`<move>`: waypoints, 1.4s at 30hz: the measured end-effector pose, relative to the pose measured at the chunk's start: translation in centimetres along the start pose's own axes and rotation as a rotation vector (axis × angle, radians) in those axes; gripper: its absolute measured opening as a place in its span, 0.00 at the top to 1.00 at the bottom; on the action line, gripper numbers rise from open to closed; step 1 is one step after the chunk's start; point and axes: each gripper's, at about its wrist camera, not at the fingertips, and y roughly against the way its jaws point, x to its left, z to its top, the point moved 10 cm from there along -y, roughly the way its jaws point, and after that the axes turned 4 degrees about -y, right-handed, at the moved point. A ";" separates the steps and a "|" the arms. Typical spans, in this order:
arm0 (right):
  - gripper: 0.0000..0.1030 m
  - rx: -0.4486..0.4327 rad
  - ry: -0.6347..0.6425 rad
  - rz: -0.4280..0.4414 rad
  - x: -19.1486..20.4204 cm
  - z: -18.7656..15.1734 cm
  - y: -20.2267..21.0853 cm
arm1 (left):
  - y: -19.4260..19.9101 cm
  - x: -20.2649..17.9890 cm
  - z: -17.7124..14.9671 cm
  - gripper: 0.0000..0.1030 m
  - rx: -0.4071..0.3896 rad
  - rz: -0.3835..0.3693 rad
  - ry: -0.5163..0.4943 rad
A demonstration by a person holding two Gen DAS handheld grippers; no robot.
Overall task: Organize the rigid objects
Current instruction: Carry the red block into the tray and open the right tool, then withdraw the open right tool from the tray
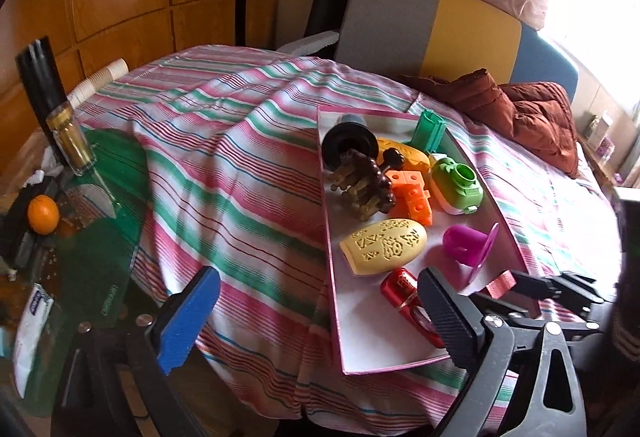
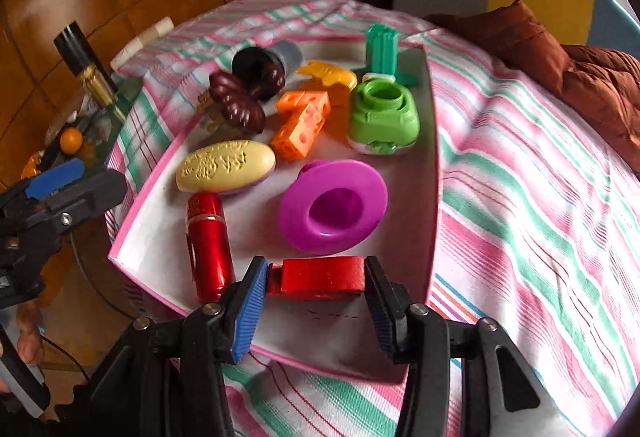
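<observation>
A shallow white tray with a pink rim (image 2: 434,157) lies on the striped tablecloth (image 2: 540,197). In it are a purple funnel-shaped piece (image 2: 332,209), a red cylinder (image 2: 210,241), a yellow embossed oval (image 2: 226,167), orange linked cubes (image 2: 300,121), a green toy (image 2: 384,117), a brown wooden massager (image 2: 236,101) and other small pieces. My right gripper (image 2: 316,283) straddles a red block (image 2: 320,277) resting at the tray's near end; its pads stand just beside the block. My left gripper (image 1: 320,317) is wide open over the cloth at the tray's left edge, with nothing between its fingers.
Left of the cloth, a bare green glass tabletop (image 1: 104,237) holds a gold-and-black bottle (image 1: 72,141), an orange (image 1: 43,215) and clutter. A stack of paper cups (image 1: 100,79) lies at the far left. A brown jacket (image 1: 520,117) and a chair back (image 1: 400,25) sit behind the tray.
</observation>
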 end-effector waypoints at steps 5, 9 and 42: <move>0.42 -0.069 -0.045 -0.017 -0.5 0.2 1.9 | 0.8 -0.5 0.1 0.00 -0.016 0.018 -0.023; 0.41 -0.126 -0.075 -0.078 -1.3 0.7 3.4 | 1.6 -0.9 0.3 0.00 -0.038 0.037 -0.028; 0.41 -0.275 -0.195 -0.164 -2.6 2.5 7.0 | 4.7 -1.3 0.9 0.01 -0.120 0.125 -0.004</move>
